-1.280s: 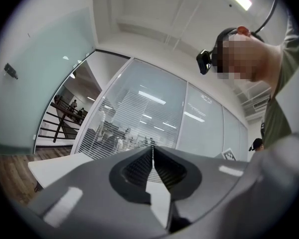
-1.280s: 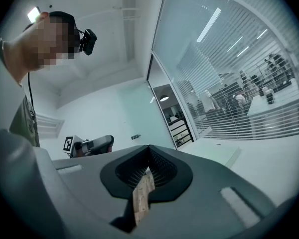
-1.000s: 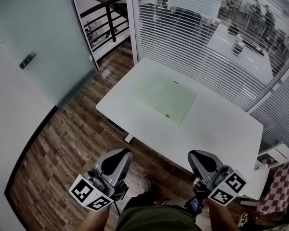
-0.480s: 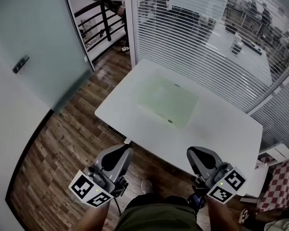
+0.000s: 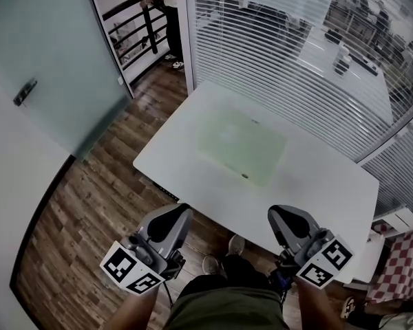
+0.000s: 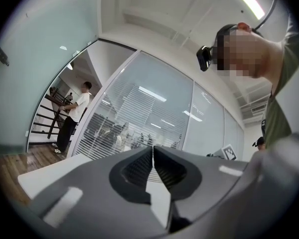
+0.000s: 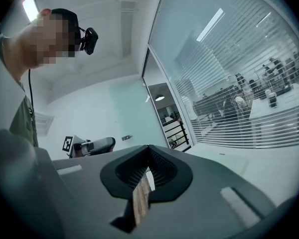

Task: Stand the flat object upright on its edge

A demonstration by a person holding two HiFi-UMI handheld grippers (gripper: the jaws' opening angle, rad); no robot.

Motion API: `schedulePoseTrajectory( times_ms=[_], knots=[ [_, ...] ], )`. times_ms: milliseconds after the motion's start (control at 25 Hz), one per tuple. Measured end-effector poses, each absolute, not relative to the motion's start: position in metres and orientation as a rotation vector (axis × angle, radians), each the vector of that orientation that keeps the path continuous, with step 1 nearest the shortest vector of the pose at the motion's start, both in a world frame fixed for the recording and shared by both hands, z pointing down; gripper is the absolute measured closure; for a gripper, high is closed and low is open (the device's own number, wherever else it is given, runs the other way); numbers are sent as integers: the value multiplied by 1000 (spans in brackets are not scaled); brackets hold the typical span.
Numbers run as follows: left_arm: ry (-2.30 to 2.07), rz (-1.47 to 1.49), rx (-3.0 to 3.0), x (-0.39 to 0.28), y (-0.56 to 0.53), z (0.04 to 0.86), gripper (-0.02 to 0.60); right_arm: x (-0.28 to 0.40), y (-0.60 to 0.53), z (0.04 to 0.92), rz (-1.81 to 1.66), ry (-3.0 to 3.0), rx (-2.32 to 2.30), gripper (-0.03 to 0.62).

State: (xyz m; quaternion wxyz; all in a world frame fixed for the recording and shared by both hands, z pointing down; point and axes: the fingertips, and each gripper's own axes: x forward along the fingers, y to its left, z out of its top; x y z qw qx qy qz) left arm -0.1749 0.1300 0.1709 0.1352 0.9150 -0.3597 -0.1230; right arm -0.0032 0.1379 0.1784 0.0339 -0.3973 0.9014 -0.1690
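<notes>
Your left gripper [image 5: 173, 217] and right gripper [image 5: 283, 218], both pressed together and empty, hang near; the flat board [image 5: 241, 146] lies farther out, midway between them.

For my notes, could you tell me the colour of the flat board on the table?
Pale green board, best in the head view.

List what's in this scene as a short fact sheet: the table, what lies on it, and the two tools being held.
Table: white, on a wood floor
Flat object: pale green, lying flat mid-table, not yet upright
Left hand-held gripper: jaws shut, empty, near the table's front edge
Right hand-held gripper: jaws shut, empty, near the same edge
Background: a person by the stair railing
</notes>
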Motion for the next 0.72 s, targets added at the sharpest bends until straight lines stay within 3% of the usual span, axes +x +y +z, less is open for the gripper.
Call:
schedulePoseTrajectory(
  times_ms=[720],
  knots=[
    [-1068,-259,2584,-129,26,215,574,33,24,211,-605,2806,-1177,584]
  ],
)
